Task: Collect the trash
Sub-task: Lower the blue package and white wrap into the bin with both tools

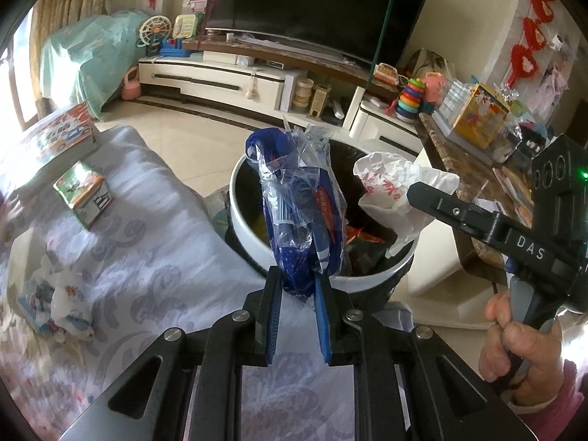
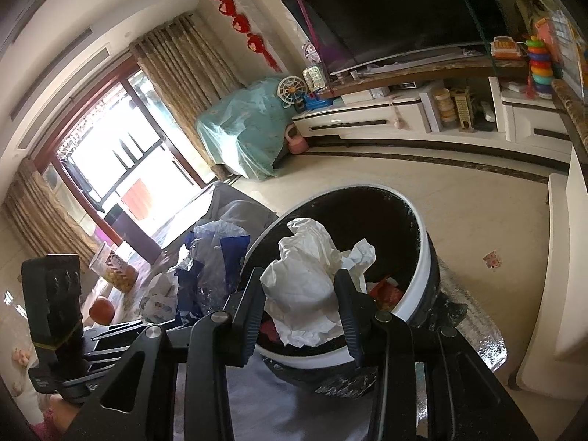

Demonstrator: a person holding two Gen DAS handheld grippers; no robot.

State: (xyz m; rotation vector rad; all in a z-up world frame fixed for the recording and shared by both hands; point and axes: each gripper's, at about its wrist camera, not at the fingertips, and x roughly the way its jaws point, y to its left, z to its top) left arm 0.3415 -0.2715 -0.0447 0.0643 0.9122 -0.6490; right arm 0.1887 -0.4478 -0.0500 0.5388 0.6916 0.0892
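My left gripper point(image 1: 298, 282) is shut on a crumpled blue and clear plastic wrapper point(image 1: 301, 205) and holds it over the near rim of the white trash bin point(image 1: 245, 235), which has a black liner and trash inside. My right gripper point(image 2: 299, 296) is shut on a crumpled white paper bag point(image 2: 307, 279) and holds it above the bin's opening point(image 2: 422, 257). In the left wrist view the white bag point(image 1: 393, 187) with red print and the right gripper's finger point(image 1: 441, 205) show over the bin's right side. The blue wrapper point(image 2: 209, 268) shows left of the bin.
The sofa with its pale patterned cover point(image 1: 139, 257) lies left, bearing boxes point(image 1: 84, 193) and wrappers point(image 1: 55, 305). A cluttered side table point(image 1: 477, 154) stands right of the bin. A TV cabinet point(image 1: 239, 81) lines the far wall. A scrap point(image 2: 490, 259) lies on the floor.
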